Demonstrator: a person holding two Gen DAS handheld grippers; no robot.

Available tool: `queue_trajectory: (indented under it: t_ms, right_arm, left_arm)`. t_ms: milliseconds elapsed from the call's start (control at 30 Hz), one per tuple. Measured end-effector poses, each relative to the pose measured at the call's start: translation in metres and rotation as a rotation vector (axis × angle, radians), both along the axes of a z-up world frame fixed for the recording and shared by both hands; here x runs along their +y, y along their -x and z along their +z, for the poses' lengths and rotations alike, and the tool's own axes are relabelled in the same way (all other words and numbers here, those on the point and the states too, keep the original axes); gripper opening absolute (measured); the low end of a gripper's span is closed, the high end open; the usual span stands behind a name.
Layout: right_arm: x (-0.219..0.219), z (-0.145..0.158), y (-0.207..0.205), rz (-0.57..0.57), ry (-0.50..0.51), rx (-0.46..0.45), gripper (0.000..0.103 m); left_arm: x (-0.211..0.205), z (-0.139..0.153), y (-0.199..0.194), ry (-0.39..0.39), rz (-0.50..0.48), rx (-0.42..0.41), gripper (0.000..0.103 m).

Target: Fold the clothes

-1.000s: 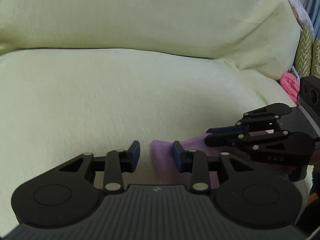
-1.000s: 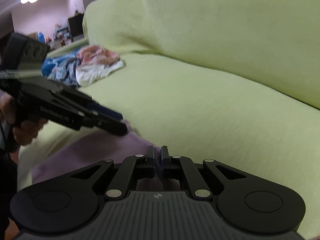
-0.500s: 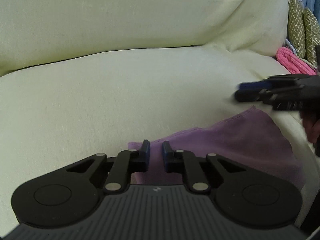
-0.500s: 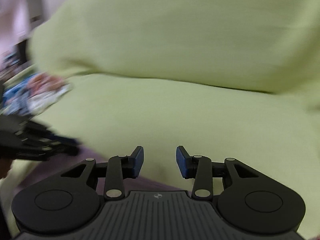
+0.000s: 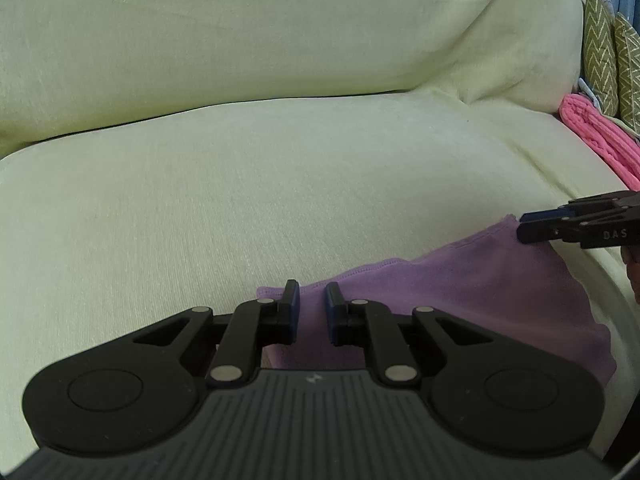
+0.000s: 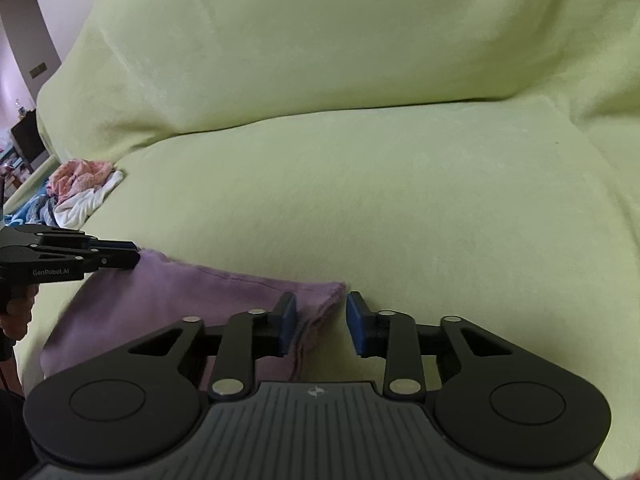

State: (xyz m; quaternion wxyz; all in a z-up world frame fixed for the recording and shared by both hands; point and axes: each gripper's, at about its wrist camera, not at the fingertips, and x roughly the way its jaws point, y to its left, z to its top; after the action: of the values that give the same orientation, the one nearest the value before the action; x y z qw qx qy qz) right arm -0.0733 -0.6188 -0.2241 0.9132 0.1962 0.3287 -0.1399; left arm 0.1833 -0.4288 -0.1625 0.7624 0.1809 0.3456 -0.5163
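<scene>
1. Your left hand-held gripper (image 5: 311, 306) sits low over the purple cloth (image 5: 480, 280) on the sofa (image 5: 280, 180), fingers narrowly apart.
2. Your right hand-held gripper (image 6: 321, 322) is apart at the cloth's corner; a second ago it was closed.

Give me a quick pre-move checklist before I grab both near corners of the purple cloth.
1. Purple cloth lying flat on the sofa seat: ok.
2. Left hand-held gripper open, straddling its corner: ok.
3. Right hand-held gripper open at its corner: ok, though the corner sits nearer the left finger.
4. Either gripper gripping fabric: not ok, neither has closed.
5. Layers under each corner: cannot tell.
6. Seat beyond the cloth free for folding: ok; clothes pile sits far off.
</scene>
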Motion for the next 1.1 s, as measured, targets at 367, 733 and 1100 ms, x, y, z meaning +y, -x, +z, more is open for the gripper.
queue_trajectory:
  t_ms: [367,733,1100]
  right_arm:
    - [0.024,0.015,-0.007,0.019,0.133,-0.016,0.001]
    - [0.034,-0.003,-0.021,-0.086,0.146,0.084,0.001]
    - [0.089,0.035,-0.004,-0.168,0.37,0.026,0.04]
  left_arm:
    - [0.0,-0.003,-0.007,0.013,0.011,0.029,0.01]
    - [-0.009,-0.008,-0.002,-0.011,0.034,-0.07,0.007]
    - [0.032,0.04,0.005,0.088,0.103,-0.094,0.006]
